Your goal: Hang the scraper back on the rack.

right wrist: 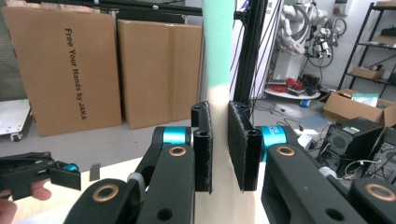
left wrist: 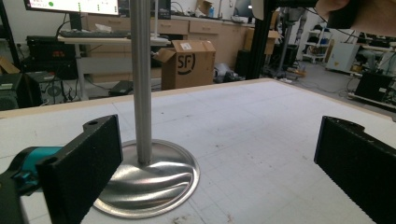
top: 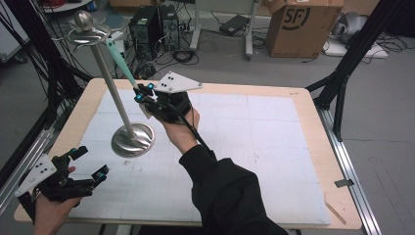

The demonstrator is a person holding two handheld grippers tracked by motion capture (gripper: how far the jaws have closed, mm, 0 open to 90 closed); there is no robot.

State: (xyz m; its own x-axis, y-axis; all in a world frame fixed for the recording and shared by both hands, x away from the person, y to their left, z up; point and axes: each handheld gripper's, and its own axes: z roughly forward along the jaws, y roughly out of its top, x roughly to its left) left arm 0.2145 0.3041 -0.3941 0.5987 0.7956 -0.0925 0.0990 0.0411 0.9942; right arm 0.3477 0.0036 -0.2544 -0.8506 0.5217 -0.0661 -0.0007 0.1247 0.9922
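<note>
The right tool (top: 143,93) is clenched on the lower end of a utensil (top: 120,59) with a mint-green handle and a paler, cream part at the grip. In the high view the utensil's long axis runs slantwise, from the tool up and to the left, its far end at the hook ring (top: 88,35) atop the stand (top: 111,93). In the right gripper view the utensil (right wrist: 217,42) stands upright between the two black pads (right wrist: 202,144), green above and cream where it is pinched.

The stand is a slim metal pole rising from a round shiny base (top: 133,139) on the white mat of the worktop (top: 274,161), capped by a ball. Its pole is upright, leaning slightly left in the high view.

The left tool (top: 88,160) is released, jaws wide apart with nothing between them, low over the worktop's near left corner, just short of the base. In the left gripper view the base (left wrist: 149,184) lies beside the left-hand pad.

Behind the worktop a cardboard box (top: 303,24) reads "SF". In the right gripper view a flat carton (right wrist: 65,70) reads "Free Your Hands by JAKA".
</note>
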